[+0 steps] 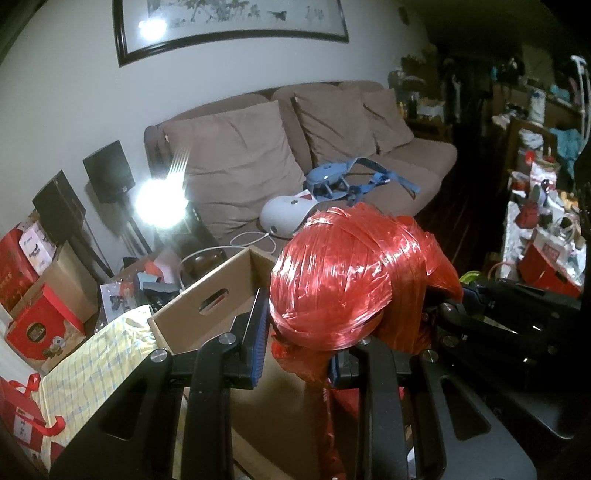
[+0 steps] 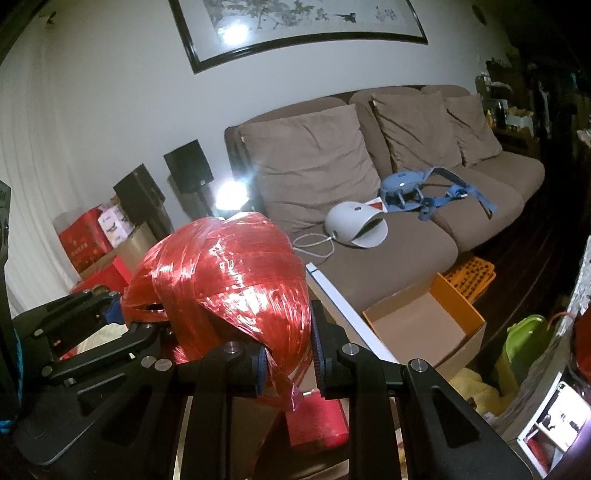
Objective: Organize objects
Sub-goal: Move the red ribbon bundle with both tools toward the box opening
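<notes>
A brown fabric sofa [image 1: 332, 155] with soft cushions fills the background; an open cardboard box [image 1: 207, 299] sits below. Between both tongs hangs the ball of red plastic twine [image 1: 343, 280]: glossy, light, squashy, likely slippery, best pinched across its flanks. Left tongs [image 1: 297, 347] and right tongs [image 2: 288, 363] each clamp it, narrowly parted

Brown sofa [image 2: 369, 206], white wall [image 2: 110, 92] — framed painting [image 2: 295, 22]
</notes>
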### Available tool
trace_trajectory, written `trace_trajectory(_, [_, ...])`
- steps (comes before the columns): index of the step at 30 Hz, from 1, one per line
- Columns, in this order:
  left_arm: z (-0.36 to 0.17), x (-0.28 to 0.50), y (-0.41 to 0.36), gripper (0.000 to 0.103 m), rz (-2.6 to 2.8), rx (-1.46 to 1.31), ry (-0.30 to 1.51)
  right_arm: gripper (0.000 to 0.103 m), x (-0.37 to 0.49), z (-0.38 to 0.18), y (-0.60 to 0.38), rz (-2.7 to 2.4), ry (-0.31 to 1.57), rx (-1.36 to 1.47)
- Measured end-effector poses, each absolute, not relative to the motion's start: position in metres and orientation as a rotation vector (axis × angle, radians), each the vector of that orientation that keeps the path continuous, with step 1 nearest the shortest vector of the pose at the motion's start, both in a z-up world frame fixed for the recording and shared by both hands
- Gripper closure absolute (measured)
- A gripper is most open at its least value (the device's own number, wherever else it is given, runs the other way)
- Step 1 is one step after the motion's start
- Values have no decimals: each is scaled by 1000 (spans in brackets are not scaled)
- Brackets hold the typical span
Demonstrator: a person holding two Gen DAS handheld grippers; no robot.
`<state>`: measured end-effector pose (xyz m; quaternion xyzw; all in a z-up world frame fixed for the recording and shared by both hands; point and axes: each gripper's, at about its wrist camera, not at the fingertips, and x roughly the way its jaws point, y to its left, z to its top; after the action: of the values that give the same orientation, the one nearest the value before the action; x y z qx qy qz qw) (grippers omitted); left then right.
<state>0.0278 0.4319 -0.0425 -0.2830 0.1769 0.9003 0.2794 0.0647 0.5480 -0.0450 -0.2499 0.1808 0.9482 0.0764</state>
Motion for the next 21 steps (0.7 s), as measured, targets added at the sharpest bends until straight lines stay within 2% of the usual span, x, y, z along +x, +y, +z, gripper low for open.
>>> trace_trajectory(8, [-57,19,430,80,2449,-783,528,84,52,-67,549,2857,647,-790])
trace_trajectory(21, [-74,9,425,80,2436,-837,541,84,43,-83,545,2849,662,-838])
